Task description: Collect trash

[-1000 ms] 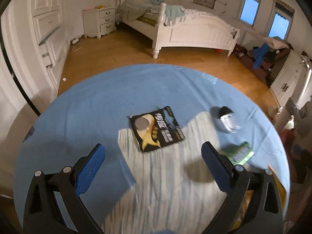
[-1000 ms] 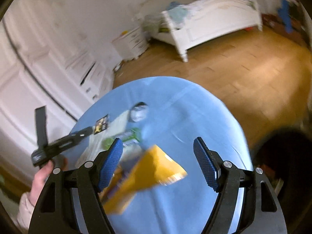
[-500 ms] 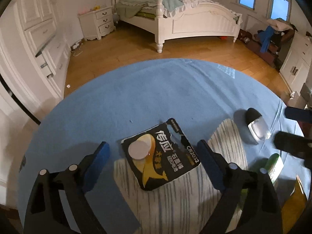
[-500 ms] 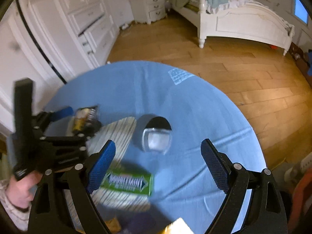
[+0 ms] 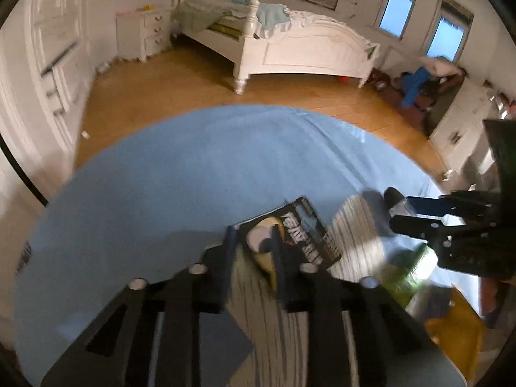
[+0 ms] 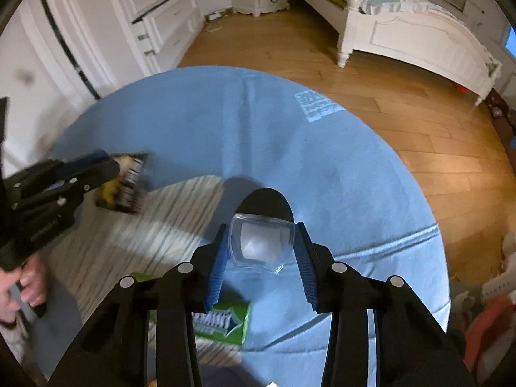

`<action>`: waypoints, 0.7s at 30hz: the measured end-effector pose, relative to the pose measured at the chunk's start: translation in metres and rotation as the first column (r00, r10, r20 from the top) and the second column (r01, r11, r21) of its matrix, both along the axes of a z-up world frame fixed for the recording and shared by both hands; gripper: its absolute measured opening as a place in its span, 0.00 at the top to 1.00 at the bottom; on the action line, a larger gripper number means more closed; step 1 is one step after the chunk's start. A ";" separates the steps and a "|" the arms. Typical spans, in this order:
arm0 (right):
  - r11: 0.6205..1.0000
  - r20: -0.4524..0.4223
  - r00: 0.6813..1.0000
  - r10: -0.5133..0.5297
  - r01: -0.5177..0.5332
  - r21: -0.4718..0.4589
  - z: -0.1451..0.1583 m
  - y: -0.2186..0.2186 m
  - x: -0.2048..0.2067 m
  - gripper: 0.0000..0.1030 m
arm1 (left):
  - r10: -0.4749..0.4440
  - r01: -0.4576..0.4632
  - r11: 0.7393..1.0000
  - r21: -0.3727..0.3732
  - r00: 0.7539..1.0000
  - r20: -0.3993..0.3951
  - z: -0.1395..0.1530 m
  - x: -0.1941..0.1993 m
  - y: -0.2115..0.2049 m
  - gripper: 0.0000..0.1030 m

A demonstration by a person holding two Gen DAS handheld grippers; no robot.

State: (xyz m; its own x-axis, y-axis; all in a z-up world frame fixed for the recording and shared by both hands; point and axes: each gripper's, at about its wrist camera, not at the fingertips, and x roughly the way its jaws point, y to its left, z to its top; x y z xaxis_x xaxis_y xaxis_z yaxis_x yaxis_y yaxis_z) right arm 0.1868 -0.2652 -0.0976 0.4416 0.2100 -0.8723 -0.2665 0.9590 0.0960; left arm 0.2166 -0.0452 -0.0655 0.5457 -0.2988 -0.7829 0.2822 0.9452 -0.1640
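Bedroom with a wood floor, and up close a round worktop (image 6: pixel 322 167) under a light blue cloth. Right gripper (image 6: pixel 261 258) has just been closing its jaws, and the clear plastic blister pack on a black card (image 6: pixel 262 245) sits dead centre between them, pads at its sides, looks clamped. Left gripper (image 5: pixel 251 251), lower centre of its view, has just been closing too, jaws pinched on the near edge of the flat black-and-yellow battery card (image 5: pixel 300 235). A green gum pack (image 6: pixel 222 321) lies nearer the right hand, just below its jaws.
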 end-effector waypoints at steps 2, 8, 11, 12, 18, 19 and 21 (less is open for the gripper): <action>0.998 0.034 0.999 -0.006 0.004 0.059 0.011 -0.006 -0.013 0.60 | -0.013 0.013 1.000 0.022 1.000 0.014 0.000 -0.009 0.002 0.81; 0.977 0.113 0.992 -0.059 0.034 0.209 0.044 -0.027 -0.050 0.60 | 0.029 -0.030 0.999 0.036 0.999 0.024 0.006 -0.008 -0.002 0.07; 0.966 0.143 0.986 -0.083 0.045 0.255 0.054 -0.033 -0.072 0.60 | 0.030 -0.032 0.999 0.023 0.996 0.080 0.013 -0.012 -0.018 0.05; 0.962 0.150 0.985 -0.091 0.048 0.267 0.056 -0.036 -0.082 0.60 | 0.025 -0.028 0.999 0.045 0.997 0.070 0.010 -0.009 -0.027 0.05; 0.961 0.168 0.981 -0.094 0.046 0.272 0.064 -0.038 -0.109 0.60 | 0.051 -0.059 0.978 0.201 0.998 0.046 -0.005 0.009 -0.058 0.30; 0.962 0.170 0.981 -0.095 0.046 0.271 0.064 -0.038 -0.113 0.60 | 0.054 -0.062 0.978 0.197 0.997 0.048 -0.005 0.010 -0.058 0.32; 0.962 0.176 0.979 -0.103 0.054 0.266 0.064 -0.040 -0.118 0.60 | 0.051 -0.061 0.978 0.197 0.997 0.051 -0.005 0.009 -0.057 0.41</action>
